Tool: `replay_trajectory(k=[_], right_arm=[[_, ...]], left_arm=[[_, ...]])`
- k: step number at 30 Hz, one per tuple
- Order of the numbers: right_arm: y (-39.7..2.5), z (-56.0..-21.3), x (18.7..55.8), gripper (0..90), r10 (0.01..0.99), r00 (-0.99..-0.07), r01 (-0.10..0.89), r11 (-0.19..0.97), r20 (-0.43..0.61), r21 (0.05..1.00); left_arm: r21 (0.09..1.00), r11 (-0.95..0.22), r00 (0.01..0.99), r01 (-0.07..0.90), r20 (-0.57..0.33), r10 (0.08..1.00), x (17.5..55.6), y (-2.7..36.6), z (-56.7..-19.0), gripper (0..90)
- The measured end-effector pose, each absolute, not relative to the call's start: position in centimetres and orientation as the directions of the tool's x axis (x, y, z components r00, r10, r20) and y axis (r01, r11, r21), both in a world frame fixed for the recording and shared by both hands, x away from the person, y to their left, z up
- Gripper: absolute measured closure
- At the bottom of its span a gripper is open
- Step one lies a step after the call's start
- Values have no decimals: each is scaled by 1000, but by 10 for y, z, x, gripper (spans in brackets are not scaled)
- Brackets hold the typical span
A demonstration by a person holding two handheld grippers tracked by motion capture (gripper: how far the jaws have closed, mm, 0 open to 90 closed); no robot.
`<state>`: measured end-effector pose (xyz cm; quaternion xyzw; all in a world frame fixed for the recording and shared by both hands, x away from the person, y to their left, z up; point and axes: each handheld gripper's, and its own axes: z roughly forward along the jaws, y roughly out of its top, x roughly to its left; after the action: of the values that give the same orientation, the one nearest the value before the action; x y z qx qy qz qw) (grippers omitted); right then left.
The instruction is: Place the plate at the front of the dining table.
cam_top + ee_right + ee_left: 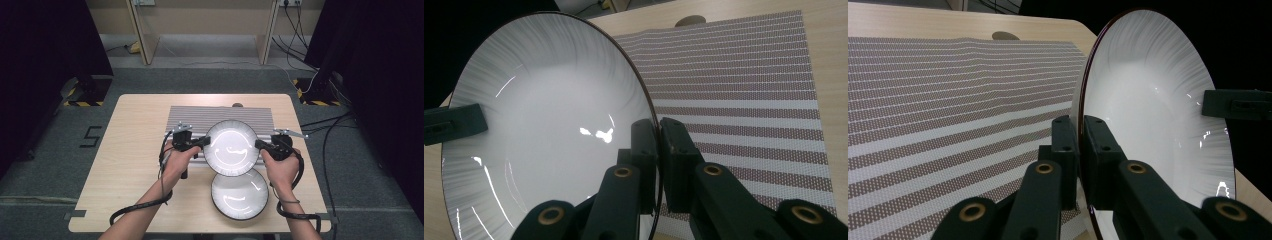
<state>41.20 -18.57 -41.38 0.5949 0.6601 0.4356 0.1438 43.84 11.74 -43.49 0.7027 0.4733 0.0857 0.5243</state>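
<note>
The white plate hangs between the left hand-held gripper and right hand-held gripper, both clamped on its rim.

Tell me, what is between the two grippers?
The upper white plate lies between them. The high view shows the left gripper pinching its left rim and the right gripper its right rim, above the striped mat.
</note>
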Motion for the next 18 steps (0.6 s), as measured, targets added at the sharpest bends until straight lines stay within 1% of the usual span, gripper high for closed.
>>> replay_trajectory(k=[18], right_arm=[[-181,-413,425,855,921,-251,632,-78,298,771]], left_arm=[[838,10,535,546,-358,765,450,118,-431,840]])
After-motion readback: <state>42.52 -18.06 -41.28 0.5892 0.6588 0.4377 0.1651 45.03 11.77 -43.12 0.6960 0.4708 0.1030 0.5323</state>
